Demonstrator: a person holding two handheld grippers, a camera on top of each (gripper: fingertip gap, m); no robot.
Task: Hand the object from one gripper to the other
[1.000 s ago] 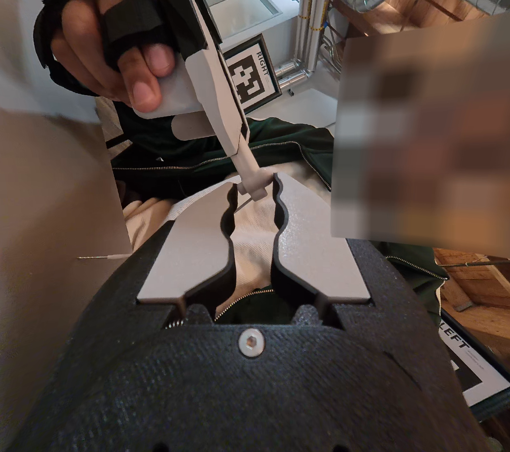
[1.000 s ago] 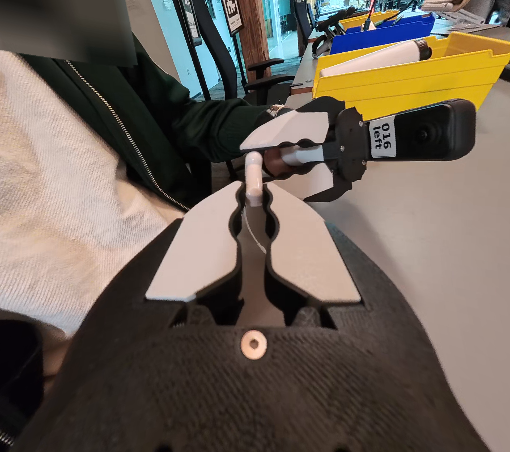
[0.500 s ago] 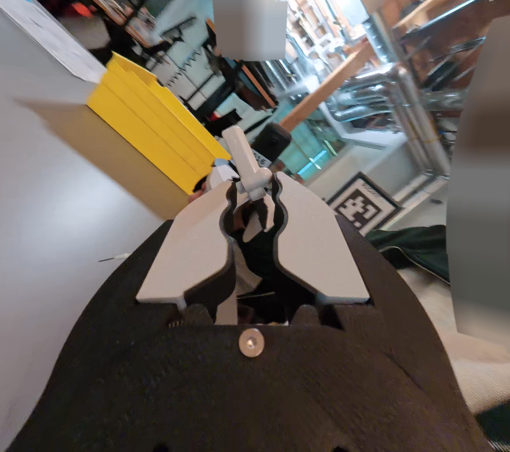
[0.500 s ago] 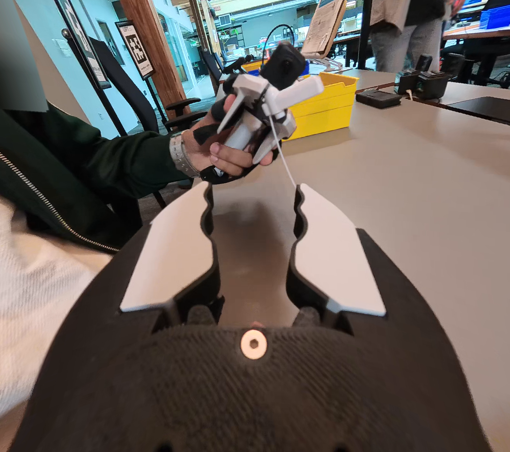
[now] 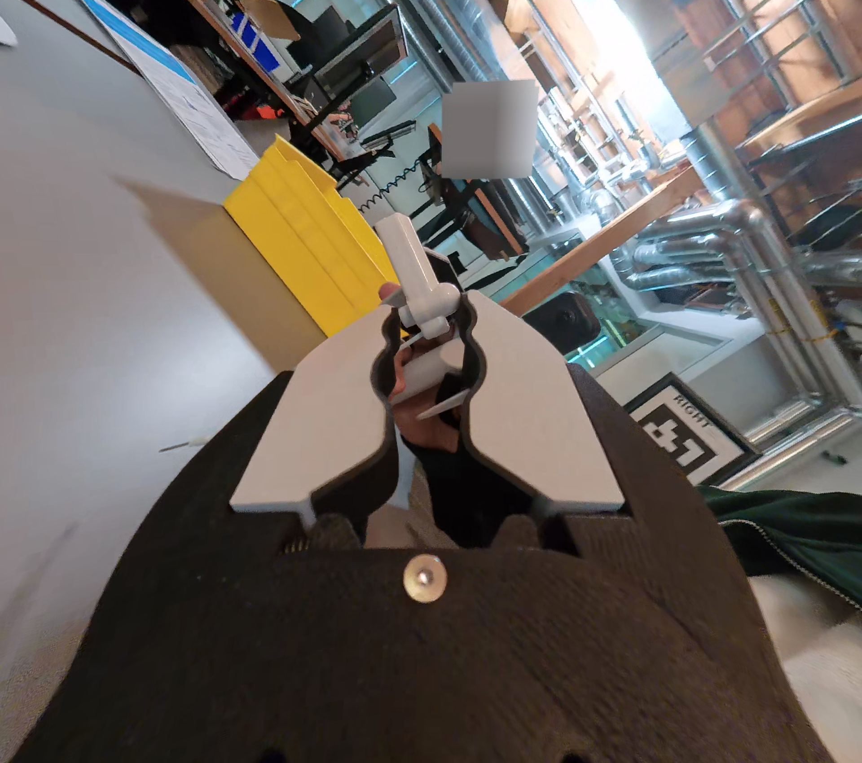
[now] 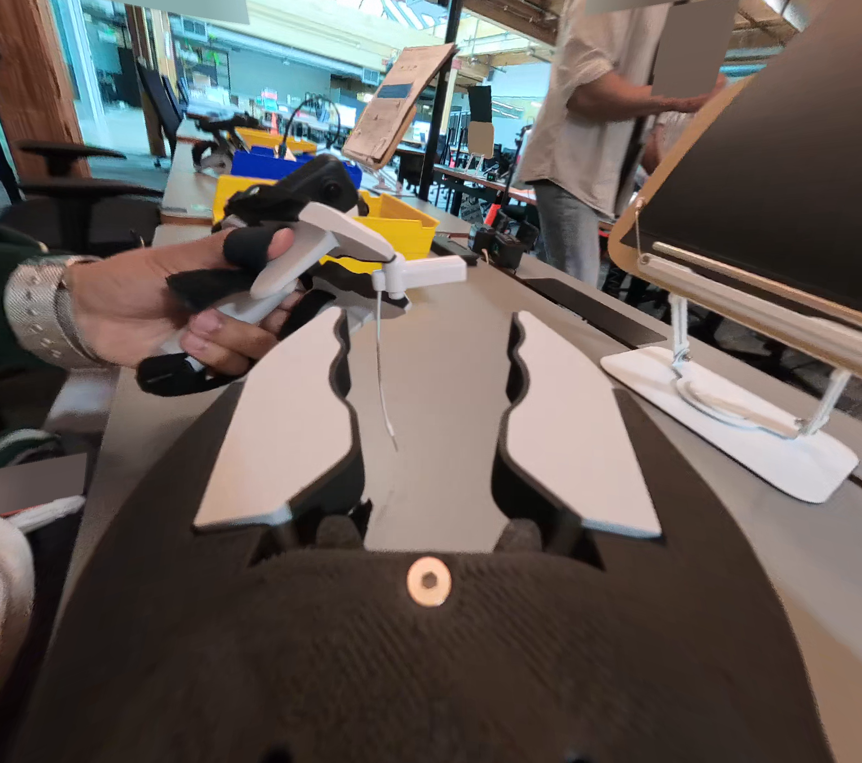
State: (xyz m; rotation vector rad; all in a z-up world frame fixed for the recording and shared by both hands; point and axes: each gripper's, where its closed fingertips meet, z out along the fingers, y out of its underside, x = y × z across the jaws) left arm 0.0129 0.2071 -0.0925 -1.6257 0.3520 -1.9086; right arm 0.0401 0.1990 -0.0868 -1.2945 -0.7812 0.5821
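The left claw [image 5: 427, 311] pinches the light, stiff white tool [image 6: 422, 272] at its hub; its thin wire bends easily. The right claw [image 6: 429, 346] gapes empty.

A smooth white plastic T-shaped object [image 5: 416, 280] with a thin wire tail is seen at the left claw [image 5: 427, 312], whose fingers [image 5: 522, 414] are matt white on rough woven-textured black plastic. The yellow bin [image 6: 401, 224] looks glossy plastic, the grey counter [image 6: 438, 367] smooth and matt.
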